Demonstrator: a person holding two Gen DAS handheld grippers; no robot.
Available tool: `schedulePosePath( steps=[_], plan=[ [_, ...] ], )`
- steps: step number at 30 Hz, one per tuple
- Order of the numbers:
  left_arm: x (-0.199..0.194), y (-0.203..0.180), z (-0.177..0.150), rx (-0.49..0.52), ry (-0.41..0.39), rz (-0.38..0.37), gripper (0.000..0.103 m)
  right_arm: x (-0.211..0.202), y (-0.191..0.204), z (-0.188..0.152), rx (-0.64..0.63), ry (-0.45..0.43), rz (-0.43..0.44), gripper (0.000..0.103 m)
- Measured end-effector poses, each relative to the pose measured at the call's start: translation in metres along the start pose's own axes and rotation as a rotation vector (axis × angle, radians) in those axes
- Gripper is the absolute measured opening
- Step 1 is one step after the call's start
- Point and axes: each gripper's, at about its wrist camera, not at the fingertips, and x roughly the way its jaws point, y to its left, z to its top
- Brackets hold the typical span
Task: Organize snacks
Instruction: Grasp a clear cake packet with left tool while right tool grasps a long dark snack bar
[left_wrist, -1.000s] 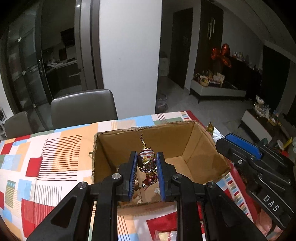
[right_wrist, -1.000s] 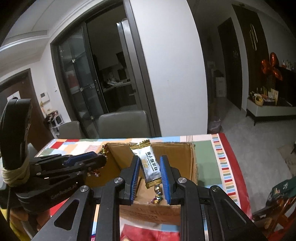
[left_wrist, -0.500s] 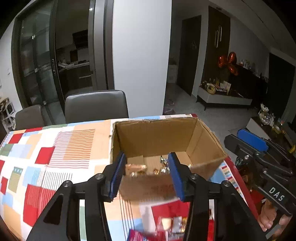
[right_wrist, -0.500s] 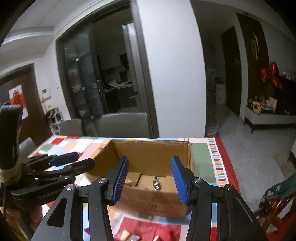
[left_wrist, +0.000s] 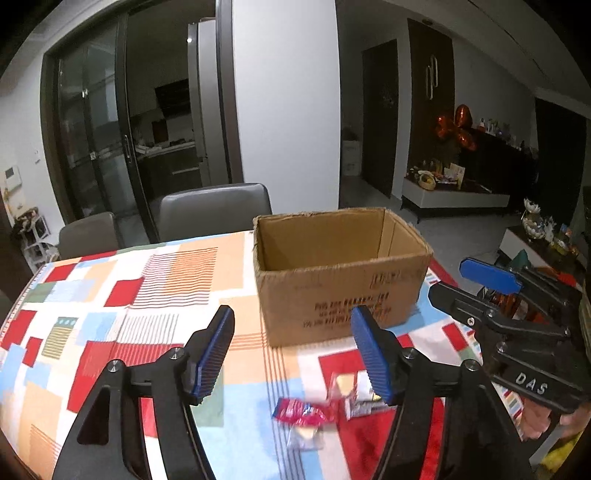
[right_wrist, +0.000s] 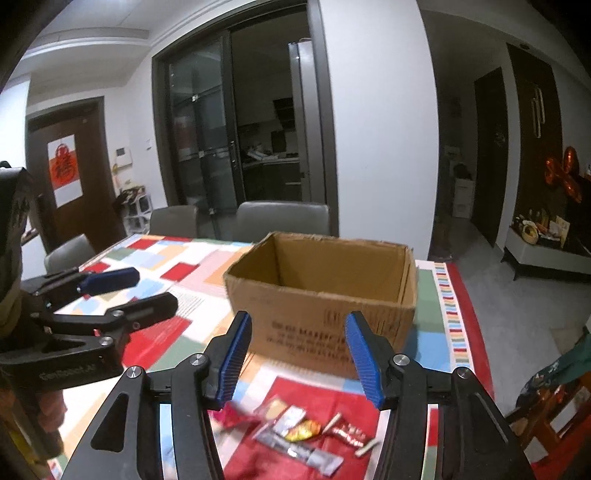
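Looking through your left wrist camera, your left gripper (left_wrist: 291, 354) stands released, its jaws having just been opening, with nothing between the blue pads (left_wrist: 212, 356). They frame bare cloth and the lower front of the cardboard box (left_wrist: 341, 291), which sits in the centre of the frame on the patterned worktop (left_wrist: 110, 314), top open, red print on its near face. From this angle the box's floor is hidden, so you cannot tell what lies inside. Loose snacks (left_wrist: 325, 408) lie on the cloth at lower centre, blurred: a red wrapper, a clear packet and a silvery one, the last partly behind the right-hand pad. Your right gripper (left_wrist: 465, 278) reaches in from the right edge of the frame, its fingers apart and nothing between them.

Switching to your right wrist camera, the right gripper (right_wrist: 299, 354) is likewise released, jaws having just been opening, holding and touching nothing. The box (right_wrist: 325, 295) fills the centre just beyond the pads (right_wrist: 364, 356). This view gives you the snacks (right_wrist: 306, 434) more plainly, at lower centre below the gripper: a silver sachet, a yellow-orange wrapper, a red packet and a pale stick-shaped piece, spread on a red patch of cloth, well apart from the box. Your left gripper (right_wrist: 147, 288) shows at the left edge, fingers apart and empty.
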Motion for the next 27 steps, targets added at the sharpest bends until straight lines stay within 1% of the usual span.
schedulePosePath(
  steps=[2, 5, 9, 12, 18, 22, 26, 27],
  plan=[
    [-0.007, -0.001, -0.011, 0.018, -0.004, 0.021, 0.066, -0.002, 0.001, -0.005, -0.001, 0.006, 0.004, 0.057],
    [-0.012, -0.003, -0.025, 0.035, 0.0, 0.034, 0.066, -0.006, 0.004, -0.015, 0.002, 0.021, 0.017, 0.057],
    [-0.014, -0.004, -0.045, 0.036, 0.022, 0.028, 0.066, -0.008, 0.005, -0.029, 0.009, 0.037, 0.027, 0.057],
    [-0.011, -0.006, -0.059, 0.032, 0.053, 0.005, 0.066, -0.007, 0.006, -0.041, 0.007, 0.067, 0.03, 0.057],
    [-0.007, -0.017, -0.088, 0.067, 0.104, -0.013, 0.066, -0.003, 0.015, -0.075, -0.082, 0.149, 0.035, 0.057],
    [-0.001, -0.02, -0.105, 0.065, 0.147, -0.024, 0.066, 0.002, 0.021, -0.097, -0.155, 0.202, 0.038, 0.057],
    [0.005, -0.021, -0.117, 0.054, 0.164, -0.033, 0.065, 0.01, 0.019, -0.11, -0.175, 0.239, 0.047, 0.057],
    [0.009, -0.021, -0.12, 0.052, 0.173, -0.046, 0.065, 0.013, 0.019, -0.111, -0.175, 0.245, 0.052, 0.057]
  ],
)
